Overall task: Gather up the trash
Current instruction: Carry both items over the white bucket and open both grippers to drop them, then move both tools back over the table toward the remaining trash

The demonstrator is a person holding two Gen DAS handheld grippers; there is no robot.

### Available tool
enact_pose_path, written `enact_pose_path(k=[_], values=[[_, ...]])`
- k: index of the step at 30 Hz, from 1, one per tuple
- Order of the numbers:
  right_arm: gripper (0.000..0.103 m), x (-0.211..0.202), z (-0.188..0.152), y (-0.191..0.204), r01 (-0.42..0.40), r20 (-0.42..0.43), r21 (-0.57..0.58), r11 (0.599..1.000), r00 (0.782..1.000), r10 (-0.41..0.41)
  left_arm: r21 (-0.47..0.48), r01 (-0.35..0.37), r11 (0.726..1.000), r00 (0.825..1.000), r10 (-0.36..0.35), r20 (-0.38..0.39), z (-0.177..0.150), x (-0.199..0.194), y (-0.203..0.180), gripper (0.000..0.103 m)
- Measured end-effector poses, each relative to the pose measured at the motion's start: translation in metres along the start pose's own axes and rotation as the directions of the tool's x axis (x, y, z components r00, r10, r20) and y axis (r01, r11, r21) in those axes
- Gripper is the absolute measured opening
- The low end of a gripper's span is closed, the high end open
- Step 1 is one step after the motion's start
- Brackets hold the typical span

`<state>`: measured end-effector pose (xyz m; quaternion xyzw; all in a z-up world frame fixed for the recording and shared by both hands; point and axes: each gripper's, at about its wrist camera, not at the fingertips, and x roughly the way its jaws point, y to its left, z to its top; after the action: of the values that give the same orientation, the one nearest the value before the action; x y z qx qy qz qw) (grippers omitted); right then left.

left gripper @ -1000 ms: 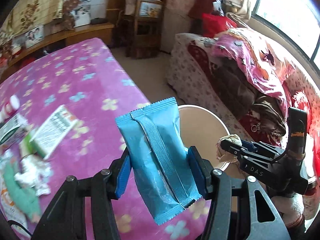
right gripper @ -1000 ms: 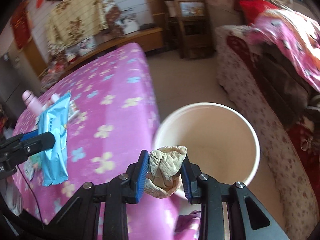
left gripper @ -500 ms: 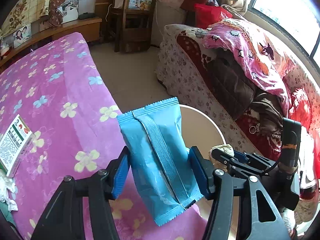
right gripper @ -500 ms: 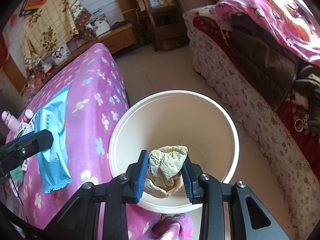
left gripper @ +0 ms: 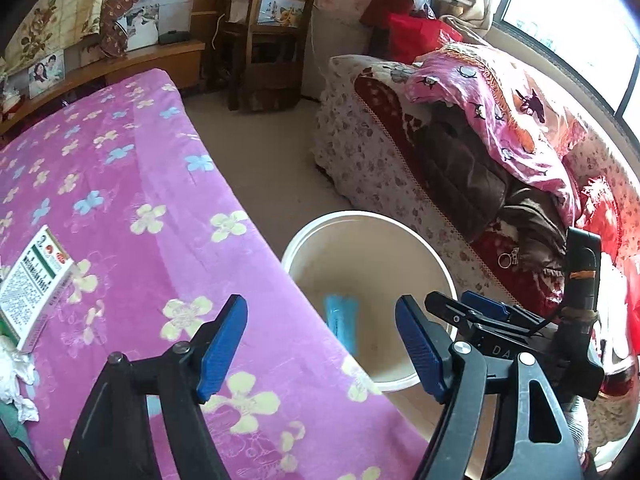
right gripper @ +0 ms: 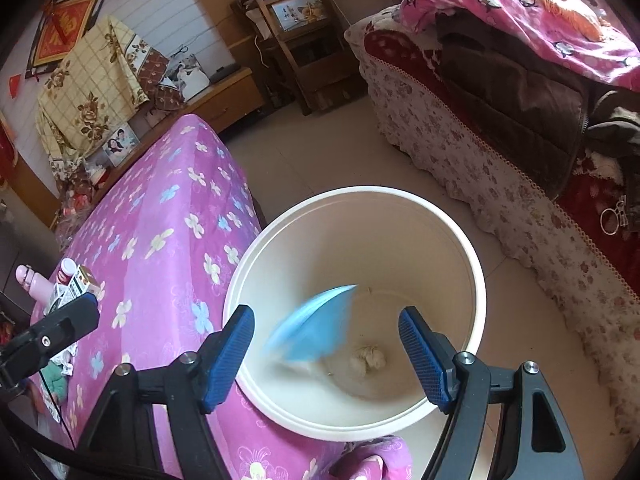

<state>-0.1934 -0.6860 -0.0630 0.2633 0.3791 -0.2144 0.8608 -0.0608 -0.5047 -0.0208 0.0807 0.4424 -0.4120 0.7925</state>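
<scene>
Now both tools stand with nothing between their pads, the jaws having just been opening. Below the left gripper (left gripper: 320,344), the blue packet (left gripper: 341,322) is inside the white bucket (left gripper: 400,228), blurred in the right wrist view. Below the right gripper (right gripper: 326,354), the crumpled tissue (right gripper: 368,360) lies on the bucket's floor.

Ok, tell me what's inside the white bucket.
Inside the white bucket: a blurred blue wrapper and a crumpled tissue at the bottom. The floor under the wrapper is hidden.
</scene>
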Motion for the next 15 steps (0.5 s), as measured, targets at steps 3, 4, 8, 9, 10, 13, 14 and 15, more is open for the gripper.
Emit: enact_pose_path(k=[3, 4, 8, 9, 10, 13, 14, 15], values=[[0.078, -0.001, -0.002, 0.008, 0.008, -0.001, -0.028, 1.000, 1.000, -0.008, 0.004, -0.027, 1.000, 1.000, 0.027, 0.011, -0.002, -0.005, 0.003, 0.077], [0.078, -0.002, -0.003, 0.011, 0.012, -0.001, -0.038, 0.999, 1.000, -0.012, 0.006, -0.044, 0.999, 0.999, 0.044, 0.018, -0.003, -0.007, 0.004, 0.077], [0.078, -0.006, -0.007, 0.024, 0.029, 0.009, -0.077, 0.997, 1.000, -0.028, 0.014, -0.096, 0.995, 0.995, 0.095, 0.040, -0.006, -0.016, 0.007, 0.077], [0.078, -0.008, -0.008, 0.027, 0.032, 0.013, -0.083, 0.996, 0.999, -0.031, 0.014, -0.112, 0.994, 0.993, 0.111, 0.046, -0.007, -0.018, 0.008, 0.077], [0.078, -0.009, -0.008, 0.029, 0.033, 0.015, -0.086, 0.996, 0.999, -0.032, 0.014, -0.118, 0.993, 0.992, 0.117, 0.049, -0.008, -0.020, 0.009, 0.077], [0.078, -0.011, -0.010, 0.037, 0.040, 0.016, -0.102, 0.994, 0.999, -0.038, 0.006, -0.127, 0.992, 0.990, 0.126, 0.056, -0.011, -0.026, 0.014, 0.077], [0.078, -0.013, -0.011, 0.040, 0.044, 0.018, -0.108, 0.993, 0.999, -0.042, 0.003, -0.128, 0.992, 0.990, 0.128, 0.057, -0.012, -0.027, 0.015, 0.077], [0.078, -0.014, -0.011, 0.042, 0.047, 0.019, -0.113, 0.992, 0.999, -0.045, -0.002, -0.129, 0.992, 0.990, 0.129, 0.059, -0.012, -0.029, 0.017, 0.077]])
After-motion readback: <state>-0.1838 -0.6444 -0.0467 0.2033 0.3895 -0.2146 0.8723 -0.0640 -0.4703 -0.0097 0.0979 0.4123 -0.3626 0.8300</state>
